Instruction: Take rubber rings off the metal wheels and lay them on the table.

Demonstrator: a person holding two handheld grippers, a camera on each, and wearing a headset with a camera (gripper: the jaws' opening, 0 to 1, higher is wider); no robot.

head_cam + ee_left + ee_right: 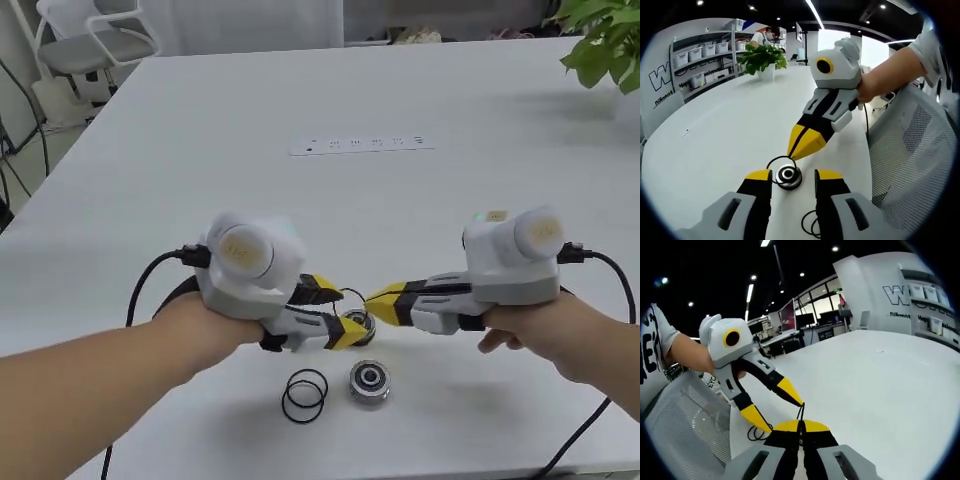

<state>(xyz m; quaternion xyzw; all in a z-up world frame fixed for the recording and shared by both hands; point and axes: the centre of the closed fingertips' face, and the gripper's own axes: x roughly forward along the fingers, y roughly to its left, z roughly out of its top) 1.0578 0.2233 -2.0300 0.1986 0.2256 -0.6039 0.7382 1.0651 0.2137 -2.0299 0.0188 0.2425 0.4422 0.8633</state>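
While my right tongs (801, 427), pressed together, pinch the rubber ring (801, 412) just beside the metal wheel (788, 175), my left tongs (794, 175) flank that wheel; clamped or not, I cannot tell. Step: stripping. Next: pull clear, lay on tabletop (450, 190).

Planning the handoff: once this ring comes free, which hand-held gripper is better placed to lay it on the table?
Right. The right hand-held gripper is shut on the rubber ring; the left hand-held gripper has the metal wheel between its jaws.
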